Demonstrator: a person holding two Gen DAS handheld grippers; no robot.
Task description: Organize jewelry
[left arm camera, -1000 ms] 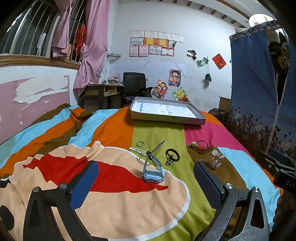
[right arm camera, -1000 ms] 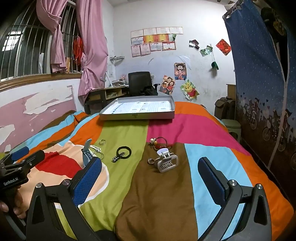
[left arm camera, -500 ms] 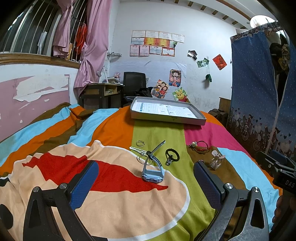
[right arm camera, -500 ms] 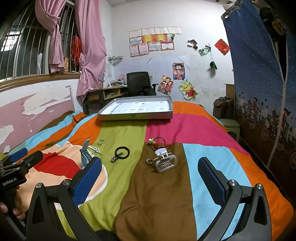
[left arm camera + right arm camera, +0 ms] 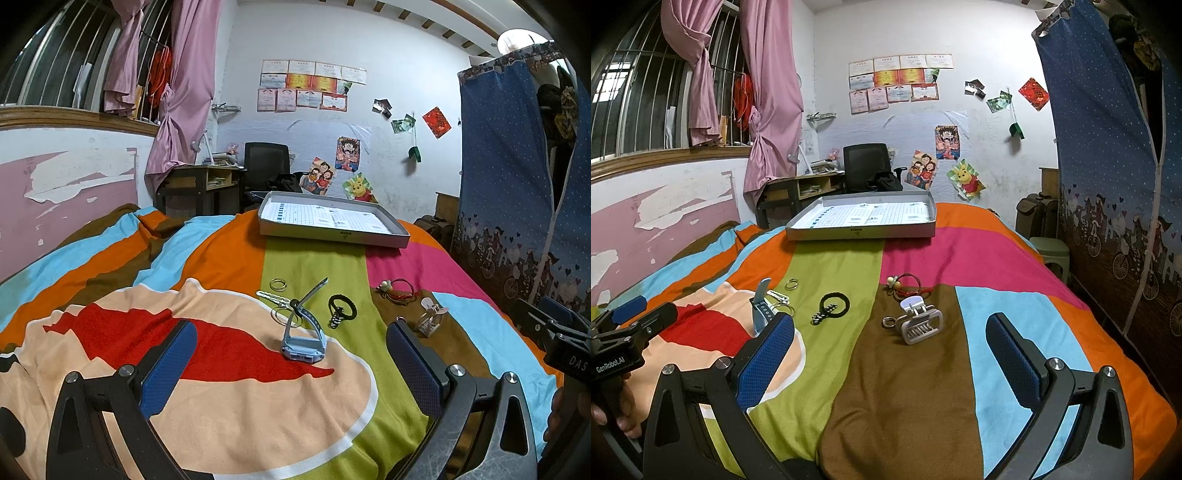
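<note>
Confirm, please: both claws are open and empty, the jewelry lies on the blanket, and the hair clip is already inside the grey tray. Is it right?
Not quite. The hair clip is not in the grey tray; the right wrist view shows it on the blanket's brown patch. Left claw and right claw are open and empty.

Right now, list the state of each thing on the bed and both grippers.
Left gripper: open, empty.
Right gripper: open, empty.
Tray: no jewelry inside.
Watch: on the bed, strap unbuckled.
Hair clip: on the bed.
Black hair tie: on the bed.
Red bracelet: on the bed.
</note>
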